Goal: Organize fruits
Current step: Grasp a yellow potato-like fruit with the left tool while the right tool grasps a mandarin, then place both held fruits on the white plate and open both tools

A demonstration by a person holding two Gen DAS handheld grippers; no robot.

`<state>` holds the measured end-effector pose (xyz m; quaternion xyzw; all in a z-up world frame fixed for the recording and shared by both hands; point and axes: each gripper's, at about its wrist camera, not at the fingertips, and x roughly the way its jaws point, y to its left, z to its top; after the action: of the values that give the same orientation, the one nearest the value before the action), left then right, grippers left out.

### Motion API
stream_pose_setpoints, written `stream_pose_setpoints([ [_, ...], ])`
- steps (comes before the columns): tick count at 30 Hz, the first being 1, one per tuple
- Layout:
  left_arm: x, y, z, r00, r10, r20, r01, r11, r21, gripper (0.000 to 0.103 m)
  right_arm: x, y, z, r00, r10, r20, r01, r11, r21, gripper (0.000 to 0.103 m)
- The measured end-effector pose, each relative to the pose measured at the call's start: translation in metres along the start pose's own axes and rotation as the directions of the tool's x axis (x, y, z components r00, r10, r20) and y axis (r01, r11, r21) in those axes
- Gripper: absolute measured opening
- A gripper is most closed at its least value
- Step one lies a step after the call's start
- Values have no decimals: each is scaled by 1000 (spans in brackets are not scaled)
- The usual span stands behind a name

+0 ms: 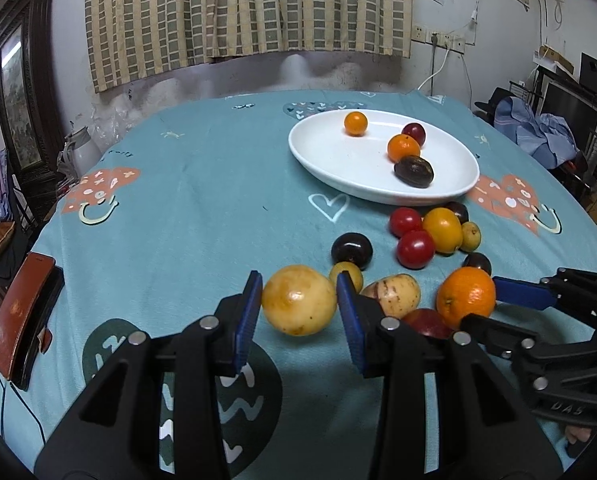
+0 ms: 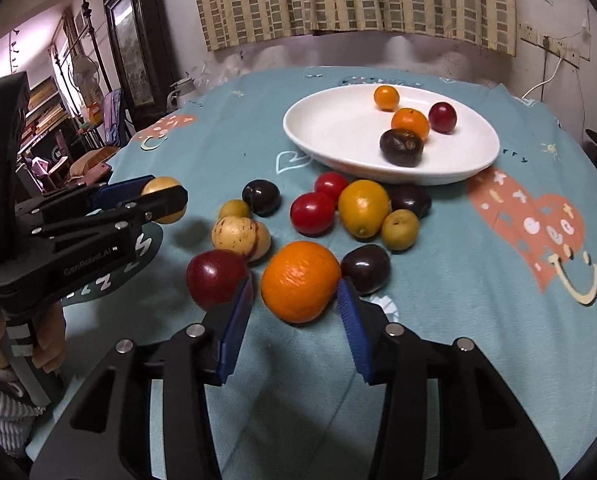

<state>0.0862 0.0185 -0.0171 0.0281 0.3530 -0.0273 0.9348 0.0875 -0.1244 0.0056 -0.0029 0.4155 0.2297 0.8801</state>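
Note:
A white oval plate (image 1: 338,160) (image 2: 338,136) holds several fruits: two small oranges, a red plum and a dark fruit. Loose fruits lie in a cluster on the cloth in front of it. My left gripper (image 1: 298,300) is closed around a round yellow fruit (image 1: 298,300), also seen in the right wrist view (image 2: 164,198), with both pads touching it. My right gripper (image 2: 296,292) stands around a large orange (image 2: 300,280) (image 1: 464,296), its pads at the orange's sides. A dark red plum (image 2: 214,278) lies just left of it.
The table has a teal patterned cloth (image 1: 202,208). A brown phone case (image 1: 20,312) lies at its left edge. Red tomatoes (image 2: 312,212), a yellow-orange fruit (image 2: 362,208), dark plums (image 2: 260,196) and a speckled fruit (image 2: 238,236) lie between the grippers and the plate.

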Motion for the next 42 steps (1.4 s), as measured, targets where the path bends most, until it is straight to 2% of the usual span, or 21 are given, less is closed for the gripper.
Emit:
stream_pose_setpoints([
  [3, 2, -3, 0, 1000, -3, -5, 3, 1000, 15, 39, 9, -3, 1, 1000, 19, -24, -18, 999, 27, 43],
  [9, 5, -6, -2, 1000, 3, -12, -3, 1000, 24, 39, 17, -19, 5, 994, 104, -29, -97, 982, 161, 46],
  [11, 6, -6, -2, 1000, 7, -14, -7, 1000, 26, 39, 21, -17, 6, 994, 101, -40, -93, 981, 169, 47],
  [13, 6, -6, -2, 1000, 7, -14, -7, 1000, 26, 39, 22, -14, 9, 996, 89, -31, -83, 984, 161, 53],
  [15, 6, -6, -3, 1000, 8, -16, -8, 1000, 27, 39, 24, -11, 10, 996, 84, -30, -78, 985, 153, 54],
  [17, 7, -6, -4, 1000, 11, -18, -11, 1000, 26, 39, 22, -13, 10, 997, 79, -17, -75, 985, 158, 45],
  [18, 7, -5, -4, 1000, 11, -18, -11, 1000, 23, 39, 20, -15, 9, 997, 78, -16, -74, 984, 164, 43],
  [22, 5, -3, -6, 1000, 0, -9, 0, 1000, 17, 39, 9, -14, 5, 999, 47, -8, -45, 991, 129, 42],
  [24, 2, -3, -6, 1000, -15, -1, 15, 1000, 18, 39, -3, -13, 6, 999, 38, 24, -40, 993, 112, 42],
  [27, -3, -4, -5, 999, -44, 19, 44, 999, 21, 39, -15, -16, 10, 997, -19, 77, 13, 996, 85, 42],
  [31, -5, -5, -6, 999, -43, 26, 42, 999, 28, 39, -6, -22, 8, 999, -23, 41, 19, 995, 99, 42],
  [35, -8, -9, -1, 999, -25, 40, 24, 999, 32, 39, -33, -28, 17, 990, -47, 132, 33, 993, 109, 42],
  [39, -11, -20, 27, 997, -44, 64, 40, 998, 50, 39, -47, -53, 34, 982, -85, 172, 56, 985, 166, 42],
  [42, -4, -33, 59, 995, -35, 91, 27, 996, 83, 39, -53, -70, 62, 967, -159, 199, 125, 977, 175, 42],
])
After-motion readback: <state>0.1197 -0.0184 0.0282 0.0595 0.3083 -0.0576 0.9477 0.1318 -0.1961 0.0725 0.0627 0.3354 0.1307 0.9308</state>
